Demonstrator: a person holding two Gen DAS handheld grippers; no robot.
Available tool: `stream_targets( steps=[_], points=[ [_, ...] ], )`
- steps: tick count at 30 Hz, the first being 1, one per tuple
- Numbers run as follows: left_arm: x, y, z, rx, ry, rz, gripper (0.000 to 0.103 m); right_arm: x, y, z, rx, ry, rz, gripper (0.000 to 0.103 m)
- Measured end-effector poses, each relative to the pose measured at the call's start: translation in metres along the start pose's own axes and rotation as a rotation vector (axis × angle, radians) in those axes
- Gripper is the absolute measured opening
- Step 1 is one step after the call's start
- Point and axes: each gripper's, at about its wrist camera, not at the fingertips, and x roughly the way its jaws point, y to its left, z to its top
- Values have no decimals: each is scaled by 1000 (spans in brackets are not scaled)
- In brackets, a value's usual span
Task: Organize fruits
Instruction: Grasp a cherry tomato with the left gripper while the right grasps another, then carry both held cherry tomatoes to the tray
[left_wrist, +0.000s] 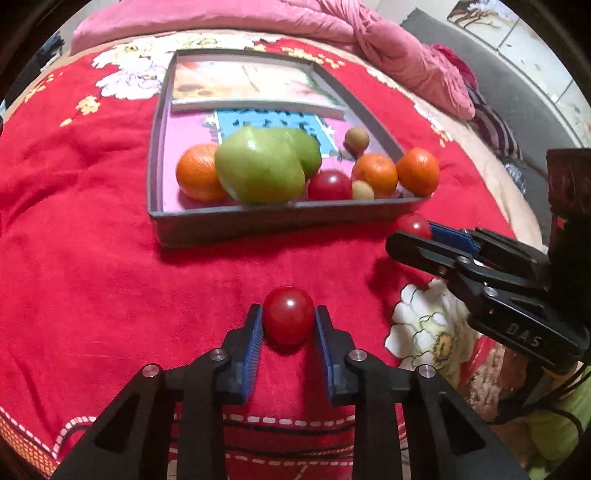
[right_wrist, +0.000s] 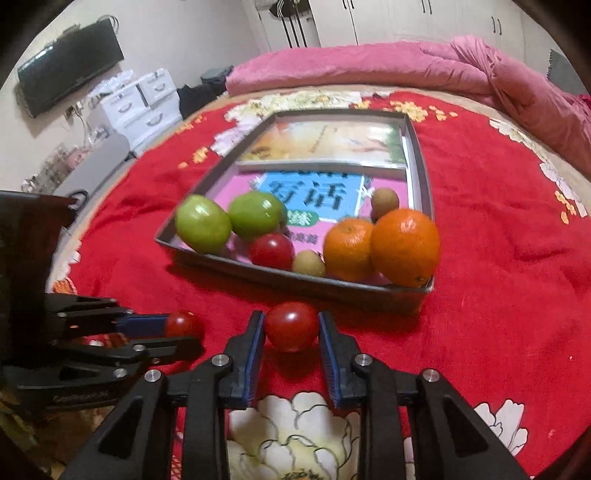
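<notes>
Both grippers are at the pick-up step, each with a small round red tomato between its blue-padded fingers on the red flowered bedspread (left_wrist: 92, 258). The left gripper (left_wrist: 289, 325) has its fingers narrowed onto the left-hand red tomato (left_wrist: 288, 319), pads touching both sides. The right gripper (right_wrist: 291, 330) grips the right-hand red tomato (right_wrist: 291, 325) the same way, just near of the shallow grey cardboard tray (right_wrist: 332, 286). Whether either tomato is off the cloth yet cannot be told.

The tray lies further up the bed and already holds two green pear-like fruits (left_wrist: 258, 170), three oranges (left_wrist: 375, 173), another red tomato (left_wrist: 328, 184) and two small brown round fruits (left_wrist: 356, 139), all crowded along its near wall on top of printed books (left_wrist: 255, 83).

Likely next: raise each tomato above the near wall, carry it forward and release into a free gap, perhaps beside the tomato already there. The fruit is round and smooth, so it may roll once released.
</notes>
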Motion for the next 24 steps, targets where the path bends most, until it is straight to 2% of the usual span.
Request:
stream_targets(
  steps=[8,14,18,24],
  points=[
    [-47,0,21,-27,-120,-11,28,-26,4,16,5,-80,20,30],
    [-71,-10,45,-24,-196,-30,28,-37,5,27,-19,-127,-3,30],
    [-72,-21,57,-4,-214,-35,28,-39,7,31,-40,-144,-20,30],
    [-53,-33,66,22,-190,-23,28,-41,8,37,-70,-163,-49,30]
  ],
)
